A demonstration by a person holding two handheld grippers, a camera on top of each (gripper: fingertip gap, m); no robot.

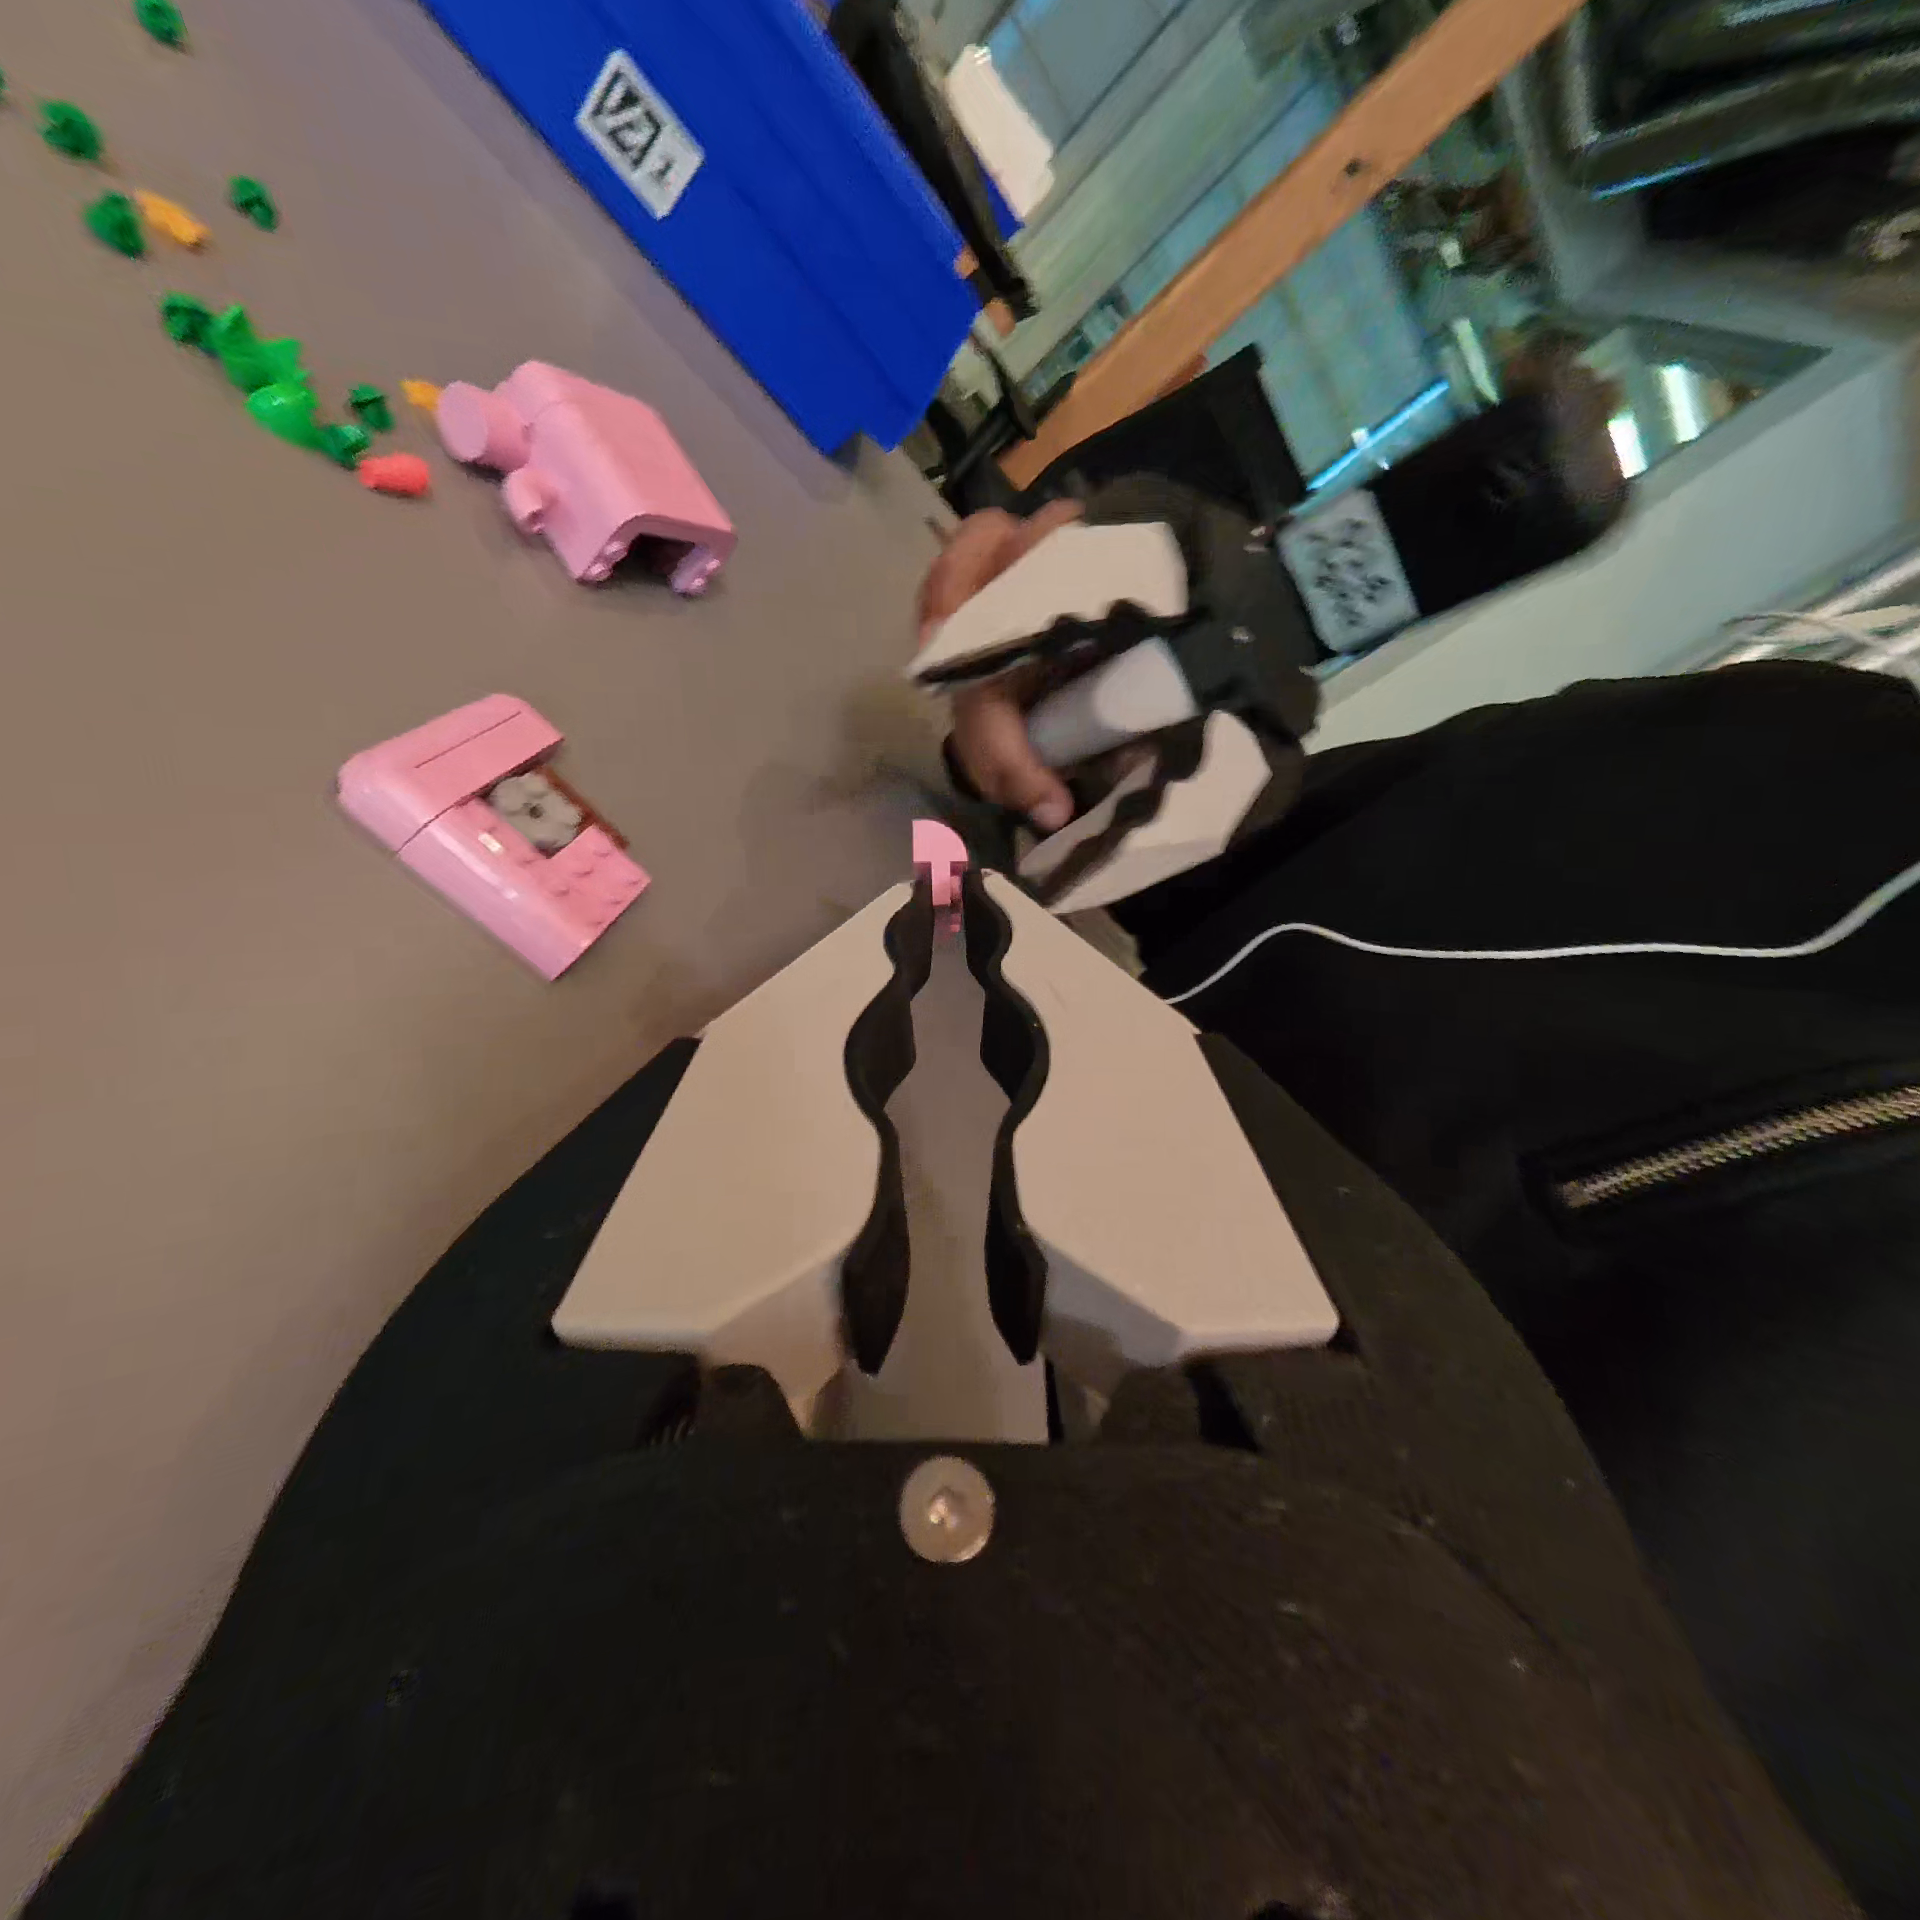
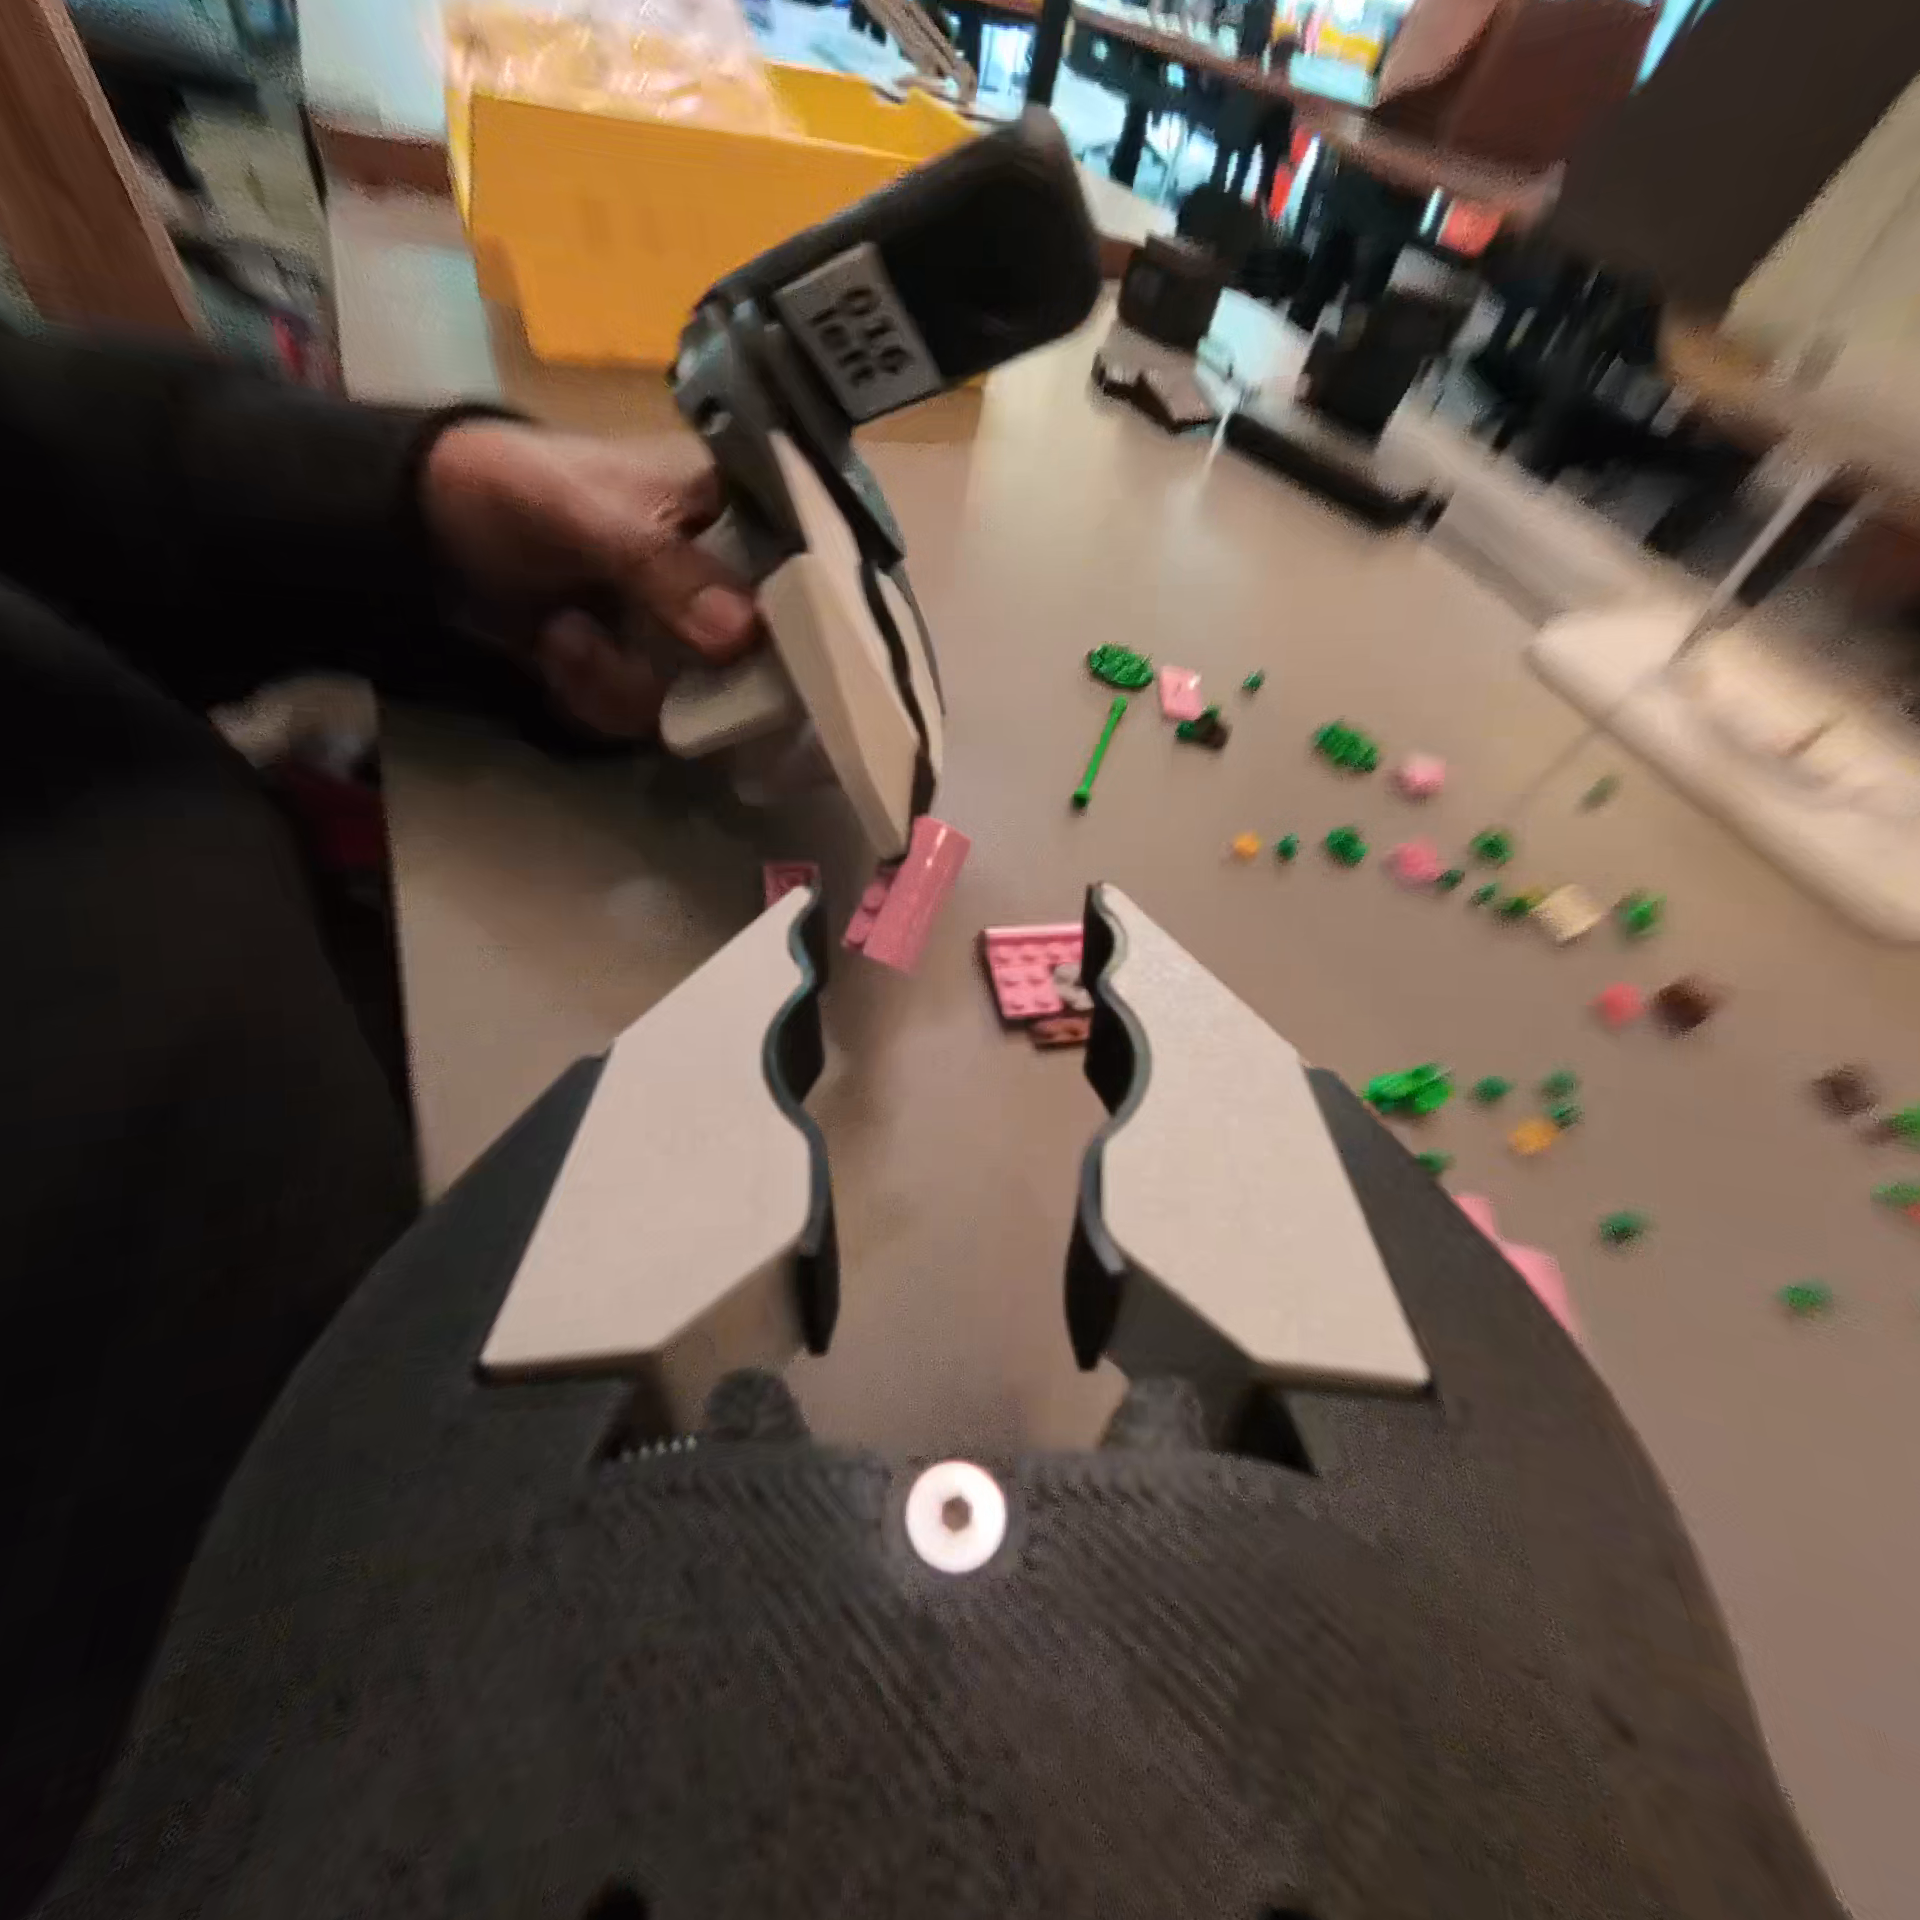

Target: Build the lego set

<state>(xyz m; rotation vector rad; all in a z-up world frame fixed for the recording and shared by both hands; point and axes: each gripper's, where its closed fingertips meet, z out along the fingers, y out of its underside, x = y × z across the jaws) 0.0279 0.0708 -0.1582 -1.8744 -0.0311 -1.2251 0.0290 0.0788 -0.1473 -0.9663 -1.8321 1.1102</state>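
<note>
left hand-held gripper (image 1: pixel 940 894) clamped at its very tips on a small pink lego piece (image 1: pixel 938 854), lifted clear of the grey table (image 1: pixel 208 1039) and carried near the table's edge closest to the person, probably so the piece can be turned or passed across in mid-air rather than fumbled flat on the surface. right hand-held gripper (image 2: pixel 951 914) held with jaws well apart and nothing between them, pointed toward the same piece, seemingly ready to take or steady it.

on the table, a partly built pink plate assembly (image 1: pixel 488 831) with a grey round part set in it, lying studs-up, likely the base waiting for the held piece. farther toward the blue bin (image 1: pixel 748 208), a second pink sub-build (image 1: pixel 582 468) resting on its side, with loose green pieces (image 1: pixel 260 364) scattered beyond it, kept apart from the working spot.

shown only from the left wrist: the thin pinch at the tips, the piece seen end-on with a rounded top, and the blue bin along the table's far edge.

shown only from the right wrist: the same pink lego piece (image 2: pixel 914 894) side-on as a longer block with a studded plate beneath, hanging tilted from the left hand-held gripper (image 2: pixel 904 831); the wide spread of small green, pink and brown parts toward the table's right edge; a yellow box (image 2: pixel 644 208) at the far edge. much motion blur there, so fine detail cannot be told.
</note>
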